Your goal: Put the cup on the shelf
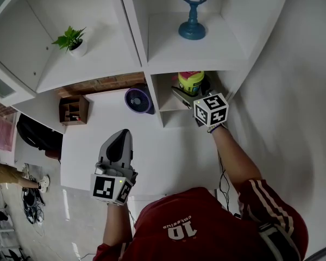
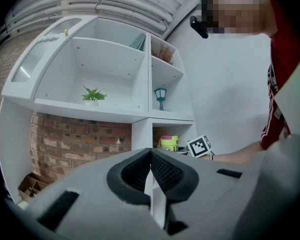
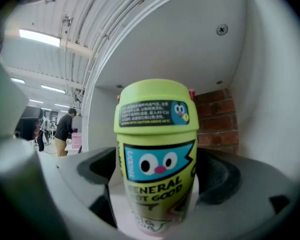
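Note:
The lime-green cup (image 1: 190,82) with a cartoon face stands upright on the floor of the white shelf's lower right compartment (image 1: 167,106). In the right gripper view the cup (image 3: 157,154) fills the middle, between the two dark pads. My right gripper (image 1: 200,95) reaches into that compartment, and its jaws stand wide on either side of the cup, with a slim gap showing at the left pad (image 3: 97,169). My left gripper (image 1: 121,137) hovers over the white table, pads pressed together with nothing between them; the left gripper (image 2: 151,160) points toward the shelf.
A blue lantern (image 1: 193,10) stands in the compartment above the cup, and a potted plant (image 1: 70,39) in the wide left one. A small purple fan (image 1: 138,99) and a wooden box (image 1: 73,109) sit on the white table (image 1: 152,151). A dark flat object (image 1: 180,95) lies beside the cup.

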Demonstrator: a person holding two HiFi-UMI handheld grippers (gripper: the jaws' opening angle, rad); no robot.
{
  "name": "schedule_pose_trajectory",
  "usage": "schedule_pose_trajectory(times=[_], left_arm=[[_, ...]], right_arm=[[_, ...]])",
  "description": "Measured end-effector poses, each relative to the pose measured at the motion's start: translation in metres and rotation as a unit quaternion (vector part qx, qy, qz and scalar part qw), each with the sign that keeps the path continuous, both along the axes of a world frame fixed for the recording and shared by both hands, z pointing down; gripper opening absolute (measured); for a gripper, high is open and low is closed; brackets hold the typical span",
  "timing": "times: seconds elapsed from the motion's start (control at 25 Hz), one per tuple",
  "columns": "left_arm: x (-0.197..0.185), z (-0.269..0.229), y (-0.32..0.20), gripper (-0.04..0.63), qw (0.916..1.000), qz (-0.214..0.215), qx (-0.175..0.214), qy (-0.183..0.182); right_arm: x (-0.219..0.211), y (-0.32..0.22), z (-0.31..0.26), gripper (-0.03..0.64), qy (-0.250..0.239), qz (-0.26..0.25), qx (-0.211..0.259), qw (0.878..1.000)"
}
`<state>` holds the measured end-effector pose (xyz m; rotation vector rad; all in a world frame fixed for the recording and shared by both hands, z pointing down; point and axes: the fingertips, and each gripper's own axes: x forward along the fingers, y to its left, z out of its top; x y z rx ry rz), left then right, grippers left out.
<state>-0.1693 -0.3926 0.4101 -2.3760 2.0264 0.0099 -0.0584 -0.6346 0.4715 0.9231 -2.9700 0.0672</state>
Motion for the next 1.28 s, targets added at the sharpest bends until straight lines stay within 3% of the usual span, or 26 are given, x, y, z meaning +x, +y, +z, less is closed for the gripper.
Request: schedule_pose_trajectory(times=[0.6,1.28], left_arm=[[-0.019,-0.005,0.053,-0.002,0.9998,-0.007,0.017,0.008],[-0.033,-0.026,0.131,-0.002,0.9987,0.022,0.040,0.023]], right_arm=[[0.036,0.032,0.005,0.485,0.020,0.056,-0.012,0.998],[0.077,0.139,-0.013,0.483,0.029,0.102,-0.017,0.994]])
